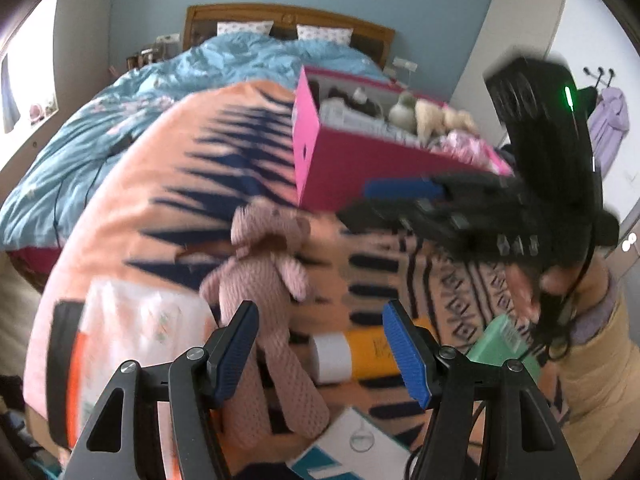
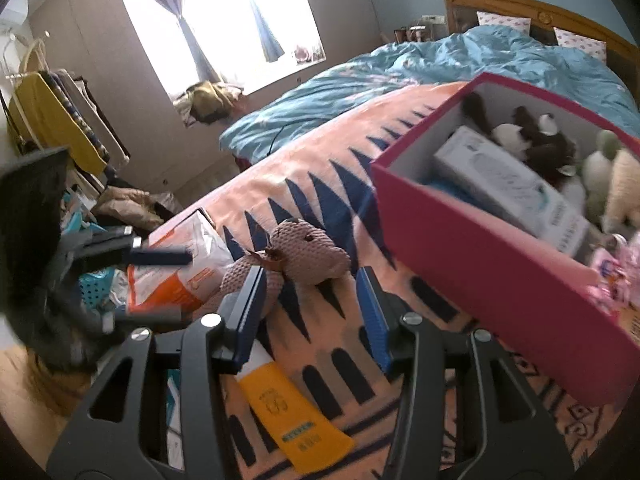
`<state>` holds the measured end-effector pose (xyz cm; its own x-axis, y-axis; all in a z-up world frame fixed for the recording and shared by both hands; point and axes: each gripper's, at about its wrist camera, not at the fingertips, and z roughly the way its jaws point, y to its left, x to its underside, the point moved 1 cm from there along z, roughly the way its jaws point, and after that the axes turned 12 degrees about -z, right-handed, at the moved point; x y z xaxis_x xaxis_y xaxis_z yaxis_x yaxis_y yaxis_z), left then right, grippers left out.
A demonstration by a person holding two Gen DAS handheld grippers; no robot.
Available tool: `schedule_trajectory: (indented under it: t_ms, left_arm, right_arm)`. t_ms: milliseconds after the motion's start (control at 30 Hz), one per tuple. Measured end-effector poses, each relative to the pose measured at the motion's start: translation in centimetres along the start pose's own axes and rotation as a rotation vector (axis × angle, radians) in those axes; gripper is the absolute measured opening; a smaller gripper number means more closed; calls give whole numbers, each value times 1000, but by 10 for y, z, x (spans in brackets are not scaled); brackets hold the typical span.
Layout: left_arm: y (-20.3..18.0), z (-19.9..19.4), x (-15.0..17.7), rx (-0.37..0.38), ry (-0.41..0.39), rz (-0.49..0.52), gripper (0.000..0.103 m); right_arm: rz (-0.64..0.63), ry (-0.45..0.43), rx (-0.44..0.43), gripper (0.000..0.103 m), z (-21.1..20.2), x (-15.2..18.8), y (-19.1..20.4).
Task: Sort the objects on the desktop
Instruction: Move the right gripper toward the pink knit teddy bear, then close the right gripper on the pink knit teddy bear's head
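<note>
While the pink knitted teddy bear lies on its back on the orange cloth with dark blue spikes, its legs reach between the spread fingers of the left gripper, which pinches nothing; just beside the bear's legs lie a yellow tube with a white cap, a green box and a white-and-teal box; on the bear's other side sits a white plastic packet with orange print; behind the bear stands the magenta box, holding plush toys and a white carton; the right gripper hangs above the cloth near the bear's head, its blue pads apart and empty, the yellow tube below it; a bed with a blue duvet lies beyond.
</note>
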<state>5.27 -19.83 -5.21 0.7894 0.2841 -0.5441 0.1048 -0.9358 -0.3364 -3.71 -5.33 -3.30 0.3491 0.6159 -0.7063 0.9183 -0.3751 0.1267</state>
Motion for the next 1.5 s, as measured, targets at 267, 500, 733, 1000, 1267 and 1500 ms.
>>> schedule_trajectory:
  t_ms: [267,500,733,1000,1267,1500]
  left_arm:
    - [13,13,14,-37,39,-49,66]
    - [23,26,22,-38,81,-76,66]
    - [27,31,20,-35,75,-95,52]
    - [23,29,13,45,58,-124,41]
    - [-29,39,-1,120,57,3,41]
    - [-63,67,-8,140,111,81,41]
  right_arm:
    - [-62,76,-9,52,49,-19,8]
    - [-78,146,-13,60,88,-25,2]
    - [-110,148,-31,53,85,-22,3]
    - [-49,97,14,50,34,8,0]
    - [134,13,95,48,-35,62,-14]
    - [280,-12,129,46,-71,101,-23]
